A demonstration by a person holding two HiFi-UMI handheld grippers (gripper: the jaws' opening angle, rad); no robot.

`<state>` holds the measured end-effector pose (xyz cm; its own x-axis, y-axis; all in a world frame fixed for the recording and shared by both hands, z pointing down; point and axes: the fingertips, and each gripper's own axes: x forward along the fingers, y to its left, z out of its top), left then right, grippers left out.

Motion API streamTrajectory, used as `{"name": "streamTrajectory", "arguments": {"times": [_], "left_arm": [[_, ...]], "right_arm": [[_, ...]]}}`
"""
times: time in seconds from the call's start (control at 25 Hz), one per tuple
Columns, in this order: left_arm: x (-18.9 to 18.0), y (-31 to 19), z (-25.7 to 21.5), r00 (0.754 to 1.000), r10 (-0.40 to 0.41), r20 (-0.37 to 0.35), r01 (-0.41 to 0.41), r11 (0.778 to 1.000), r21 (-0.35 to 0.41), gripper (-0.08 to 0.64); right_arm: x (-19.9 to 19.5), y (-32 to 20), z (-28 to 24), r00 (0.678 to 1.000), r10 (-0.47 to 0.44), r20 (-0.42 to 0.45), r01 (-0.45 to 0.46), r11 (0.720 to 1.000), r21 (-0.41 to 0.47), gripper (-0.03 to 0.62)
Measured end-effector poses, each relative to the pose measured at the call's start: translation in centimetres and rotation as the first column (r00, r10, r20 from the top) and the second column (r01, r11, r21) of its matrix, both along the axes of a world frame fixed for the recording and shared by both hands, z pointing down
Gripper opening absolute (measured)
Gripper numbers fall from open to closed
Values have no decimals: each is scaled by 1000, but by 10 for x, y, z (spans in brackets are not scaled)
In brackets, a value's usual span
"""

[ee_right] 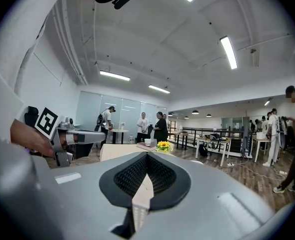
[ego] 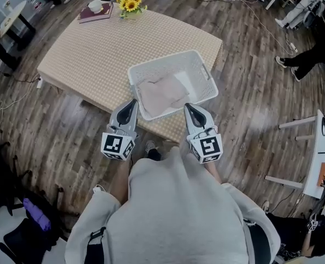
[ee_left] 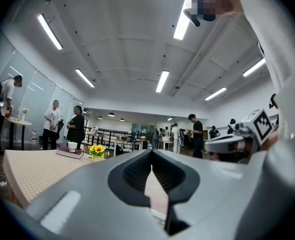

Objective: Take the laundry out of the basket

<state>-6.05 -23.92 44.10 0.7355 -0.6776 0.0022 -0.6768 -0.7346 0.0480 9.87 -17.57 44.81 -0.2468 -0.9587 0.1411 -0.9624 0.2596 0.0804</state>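
looked soft, light and limp: pale laundry [ego: 161,94] in a white basket [ego: 205,73]. probably best pinched at a raised fold. held left gripper [ego: 133,103] and right gripper [ego: 188,107] closed, empty.

head view: above the person, looking steeply down, mid-range over the table [ego: 96,54] | left tool view: rides the left tool [ee_left: 152,153], jaws close up, faces level across the room | right tool view: likewise on the right tool [ee_right: 146,155] | shared: table and sunflowers [ego: 129,4] in all three; each tool view catches the other tool
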Motion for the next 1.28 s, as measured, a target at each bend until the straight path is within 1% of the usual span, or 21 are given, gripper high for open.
{"name": "streamTrajectory", "arguments": {"times": [0.2,0.36,0.48,0.6,0.76,0.96,1.12,1.28], "left_arm": [[-9,-46,-3,1000,24,-15,-24,1000,11,11],[-10,-65,1,999,33,-13,-33,999,9,9],[-5,-71,7,1000,17,-19,-17,1000,-13,9],[-3,-74,14,1000,-14,-14,13,999,-44,9],[1,-81,16,999,-50,1,50,997,-55,9],[-5,-87,27,995,-94,31,96,991,-90,11],[-13,-98,38,991,-124,46,129,984,-125,9],[-15,-109,59,990,-130,59,138,977,-166,11]], "right_arm": [[-12,-49,-11,1000,21,-17,-21,999,32,-2],[-9,-65,-13,999,42,-14,-41,998,36,-2],[2,-71,-6,999,46,-1,-46,999,10,-2],[9,-77,-2,1000,24,9,-24,1000,-13,-2],[20,-92,2,1000,-1,19,2,1000,-29,-2],[27,-112,9,999,-26,21,27,998,-61,-2],[31,-127,6,998,-39,41,42,996,-74,-2],[25,-141,18,995,-95,-9,93,989,-118,-2]]}}
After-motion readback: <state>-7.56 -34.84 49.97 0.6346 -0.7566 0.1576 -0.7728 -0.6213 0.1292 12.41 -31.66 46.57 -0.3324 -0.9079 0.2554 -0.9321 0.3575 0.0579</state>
